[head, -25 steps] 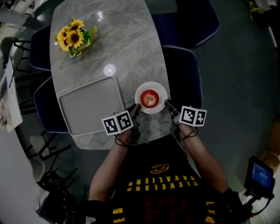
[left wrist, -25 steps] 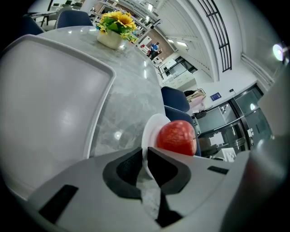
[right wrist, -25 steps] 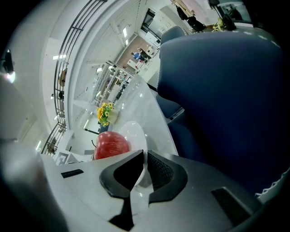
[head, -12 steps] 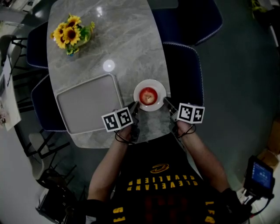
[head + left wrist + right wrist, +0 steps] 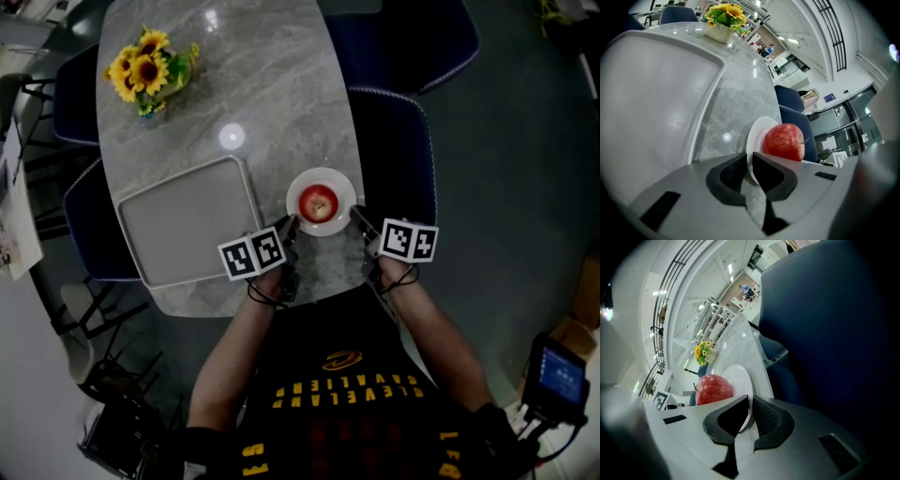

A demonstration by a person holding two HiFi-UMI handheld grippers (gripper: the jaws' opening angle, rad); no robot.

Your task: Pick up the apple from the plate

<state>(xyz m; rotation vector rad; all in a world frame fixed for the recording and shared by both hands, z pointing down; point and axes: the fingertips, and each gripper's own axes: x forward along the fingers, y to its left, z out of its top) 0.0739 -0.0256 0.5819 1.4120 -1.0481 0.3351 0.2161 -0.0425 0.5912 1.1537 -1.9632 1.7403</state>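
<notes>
Head view: red round apple (image 5: 319,202) is sitting at the centre of the white round plate (image 5: 345,187) on the grey marble table (image 5: 272,94), not lifted. Left gripper (image 5: 292,225) is parking its tips at the plate's near-left rim, right gripper (image 5: 355,215) at its near-right rim. Neither is touching the apple. Grey rectangular tray (image 5: 187,220) is lying just left of the plate, and the yellow sunflower bunch (image 5: 148,70) is standing well beyond it, far-left.

Left gripper view: jaws are standing nearly together w/ the plate rim running into the narrow gap btw the pads. Looks like it's pinching the rim, not the fruit. Apple is showing just past the jaws, on the plate.

Right gripper view: same from the other side. Jaws are nearly closed w/ the plate rim wedged btw them, apple sitting beyond on the plate.

Progress, imo: the pick isn't happening yet, since the apple is resting on the plate w/ nothing gripping it. Remaining: one gripper letting go of the rim, opening wide enough for the apple, closing on it, lifting it clear.
</notes>
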